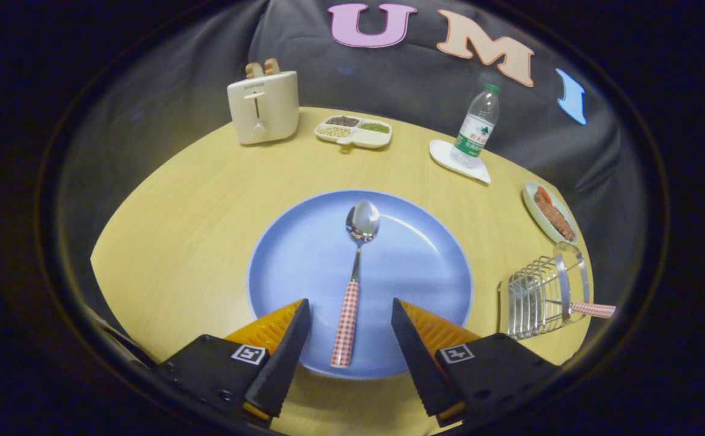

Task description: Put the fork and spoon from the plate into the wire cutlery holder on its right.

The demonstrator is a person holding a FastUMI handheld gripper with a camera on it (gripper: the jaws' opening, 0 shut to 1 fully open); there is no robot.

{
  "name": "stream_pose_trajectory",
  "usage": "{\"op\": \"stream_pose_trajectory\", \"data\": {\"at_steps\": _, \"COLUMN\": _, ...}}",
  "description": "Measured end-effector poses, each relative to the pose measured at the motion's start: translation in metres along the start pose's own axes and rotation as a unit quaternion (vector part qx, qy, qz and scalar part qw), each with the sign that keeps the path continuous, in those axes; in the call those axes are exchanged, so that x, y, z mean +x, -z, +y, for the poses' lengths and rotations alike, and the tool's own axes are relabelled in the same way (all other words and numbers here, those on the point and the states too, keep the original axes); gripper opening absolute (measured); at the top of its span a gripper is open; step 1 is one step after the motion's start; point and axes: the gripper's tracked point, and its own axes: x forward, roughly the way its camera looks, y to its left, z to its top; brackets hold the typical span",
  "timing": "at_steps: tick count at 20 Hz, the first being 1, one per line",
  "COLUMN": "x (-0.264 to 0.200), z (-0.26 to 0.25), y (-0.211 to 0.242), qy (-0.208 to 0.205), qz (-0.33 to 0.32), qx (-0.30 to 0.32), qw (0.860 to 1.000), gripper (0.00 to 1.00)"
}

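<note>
A spoon (352, 284) with a red-and-white checked handle lies on the blue plate (425, 266), bowl pointing away from me. My gripper (350, 312) hovers open over the plate's near edge, and the checked handle lies between the two fingers with a gap on each side. To the right of the plate stands the wire cutlery holder (540, 297). A second checked handle (595, 310), the fork's as far as I can tell, sticks out of the holder to the right; its head is hidden.
On the round wooden table (189, 242), beyond the plate, stand a cream toaster (263, 106), a divided dish of grains (354, 131) and a water bottle (476, 128) on a white coaster. A small plate of food (550, 212) sits just behind the holder.
</note>
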Motion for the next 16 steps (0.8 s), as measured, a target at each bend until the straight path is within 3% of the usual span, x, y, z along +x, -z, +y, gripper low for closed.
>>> {"op": "stream_pose_trajectory", "data": {"at_steps": 6, "x": 0.014, "z": 0.007, "y": 0.007, "qy": -0.034, "qz": 0.017, "qx": 0.029, "qw": 0.999, "gripper": 0.55}}
{"op": "stream_pose_trajectory", "data": {"at_steps": 8, "x": 0.006, "z": 0.010, "y": 0.008, "qy": -0.040, "qz": 0.028, "qx": 0.046, "qw": 0.998, "gripper": 0.29}}
{"op": "stream_pose_trajectory", "data": {"at_steps": 10, "x": 0.005, "z": 0.010, "y": 0.008, "qy": -0.047, "qz": 0.033, "qx": 0.052, "qw": 0.997, "gripper": 0.29}}
{"op": "stream_pose_trajectory", "data": {"at_steps": 12, "x": 0.013, "z": 0.008, "y": 0.009, "qy": -0.045, "qz": 0.046, "qx": 0.064, "qw": 0.996, "gripper": 0.15}}
{"op": "stream_pose_trajectory", "data": {"at_steps": 16, "x": 0.006, "z": 0.006, "y": 0.010, "qy": -0.057, "qz": 0.072, "qx": 0.049, "qw": 0.995, "gripper": 0.09}}
